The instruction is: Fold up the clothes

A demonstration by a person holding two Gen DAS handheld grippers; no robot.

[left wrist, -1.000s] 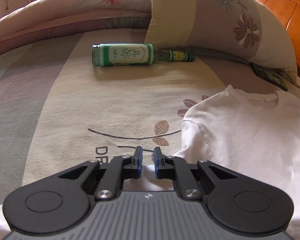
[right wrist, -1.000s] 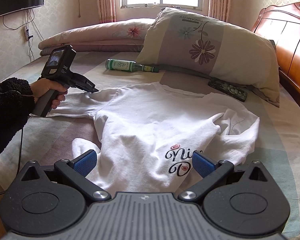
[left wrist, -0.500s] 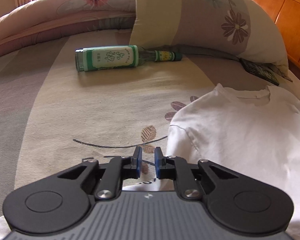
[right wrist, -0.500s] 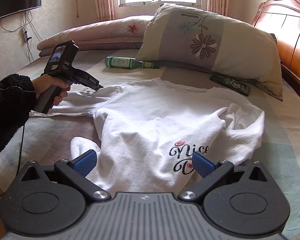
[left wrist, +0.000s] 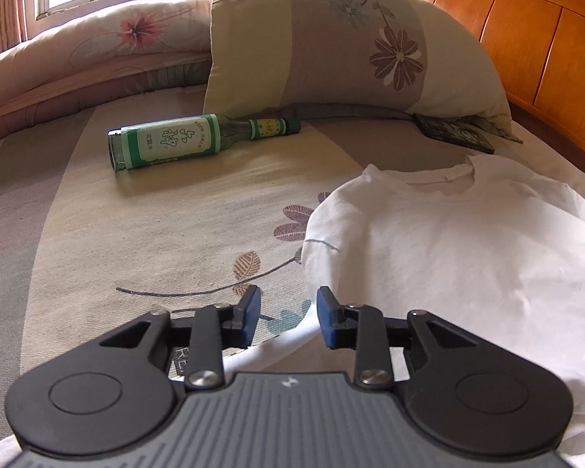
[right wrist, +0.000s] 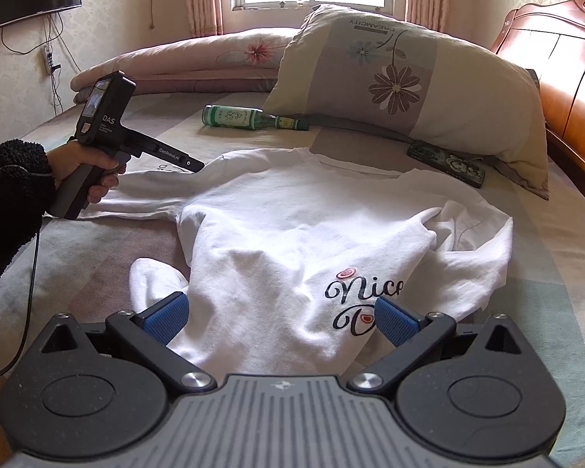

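Observation:
A white T-shirt (right wrist: 292, 234) with a "Nice" print lies front up on the bed, rumpled at its right side. Its left sleeve (right wrist: 136, 195) is stretched out flat toward the left. My left gripper (left wrist: 288, 316), held in a person's hand (right wrist: 85, 167), sits low over that sleeve near the shoulder (left wrist: 448, 253). Its jaws are opening, and the sleeve edge (left wrist: 277, 351) lies loose under the gap, not pressed by the pads. My right gripper (right wrist: 280, 312) hovers wide open over the shirt's lower part, with cloth beneath it but not gripped.
A green glass bottle (right wrist: 234, 117) lies on its side beyond the shirt, by a large flowered pillow (right wrist: 409, 85). A dark phone case (right wrist: 444, 163) rests near the collar. A folded quilt (right wrist: 175, 62) lines the far edge; a wooden headboard (right wrist: 565, 78) rises at right.
The left jaws, nearly closed on the sleeve before, have spread apart, and that gripper has rolled a little. The right gripper has stayed put and open.

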